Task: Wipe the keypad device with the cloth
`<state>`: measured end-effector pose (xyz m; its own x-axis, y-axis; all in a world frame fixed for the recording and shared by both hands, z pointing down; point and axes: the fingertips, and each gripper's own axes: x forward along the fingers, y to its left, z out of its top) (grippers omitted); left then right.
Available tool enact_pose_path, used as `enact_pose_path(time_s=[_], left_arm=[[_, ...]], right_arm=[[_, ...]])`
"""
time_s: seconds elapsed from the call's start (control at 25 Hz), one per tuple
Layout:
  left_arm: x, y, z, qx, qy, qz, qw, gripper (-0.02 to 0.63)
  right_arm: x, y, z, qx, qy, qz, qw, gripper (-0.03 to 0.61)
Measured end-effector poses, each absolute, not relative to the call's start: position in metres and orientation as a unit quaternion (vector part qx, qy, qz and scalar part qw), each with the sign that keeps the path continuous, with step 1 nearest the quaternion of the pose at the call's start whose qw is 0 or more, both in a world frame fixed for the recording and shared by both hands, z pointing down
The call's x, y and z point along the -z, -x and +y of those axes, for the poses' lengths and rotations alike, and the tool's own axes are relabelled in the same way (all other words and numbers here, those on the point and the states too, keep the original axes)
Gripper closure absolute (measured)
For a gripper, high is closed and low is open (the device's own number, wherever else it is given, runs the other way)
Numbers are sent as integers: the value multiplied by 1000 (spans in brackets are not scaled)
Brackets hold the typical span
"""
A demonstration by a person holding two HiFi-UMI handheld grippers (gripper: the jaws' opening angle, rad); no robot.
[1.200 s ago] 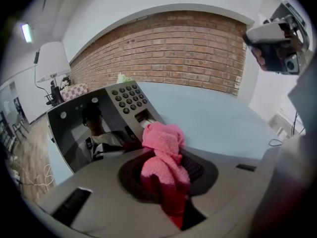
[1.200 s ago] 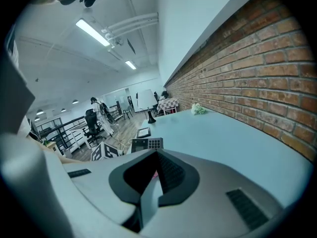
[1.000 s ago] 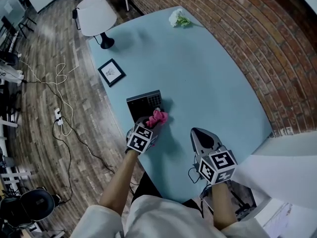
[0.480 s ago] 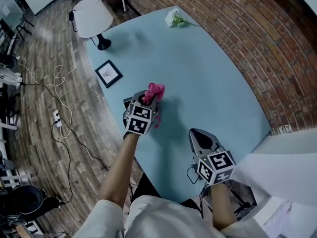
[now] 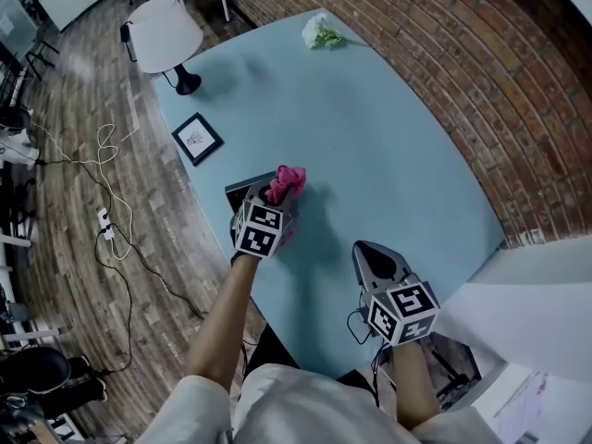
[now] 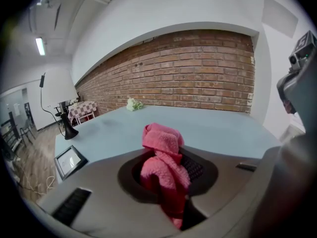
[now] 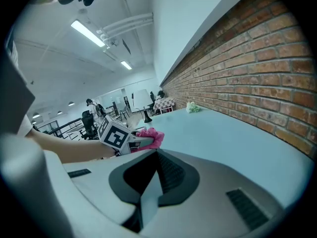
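Observation:
My left gripper [image 5: 277,195] is shut on a pink cloth [image 5: 288,180], which bulges out past its tips. It hovers over the dark keypad device [image 5: 238,191], of which only the left corner shows near the table's left edge. In the left gripper view the cloth [image 6: 164,166] is bunched between the closed jaws. My right gripper [image 5: 369,249] rests low over the table's near edge, jaws shut with nothing between them. From the right gripper view, the left gripper's marker cube [image 7: 114,132] and the cloth [image 7: 153,137] show ahead to the left.
On the light blue table [image 5: 388,137] stand a small picture frame [image 5: 196,139], a white lamp [image 5: 165,33] at the far left corner and white flowers [image 5: 318,32] at the far end. A brick wall [image 5: 499,91] runs along the right. Cables [image 5: 109,183] lie on the wooden floor.
The left gripper has carried the cloth forward from the device's near edge across its top, and the device is now mostly covered. The right gripper has stayed put.

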<state>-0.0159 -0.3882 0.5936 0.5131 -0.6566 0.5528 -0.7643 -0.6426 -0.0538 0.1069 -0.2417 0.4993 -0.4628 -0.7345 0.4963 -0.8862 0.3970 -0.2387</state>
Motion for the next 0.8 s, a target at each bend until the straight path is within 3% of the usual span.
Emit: enact_pose_path(time_s=[0.8], left_arm=[[-679, -9, -311, -350, -862, -338, 141, 512]], right_arm=[[-498, -110, -235, -238, -499, -818, 158, 561]])
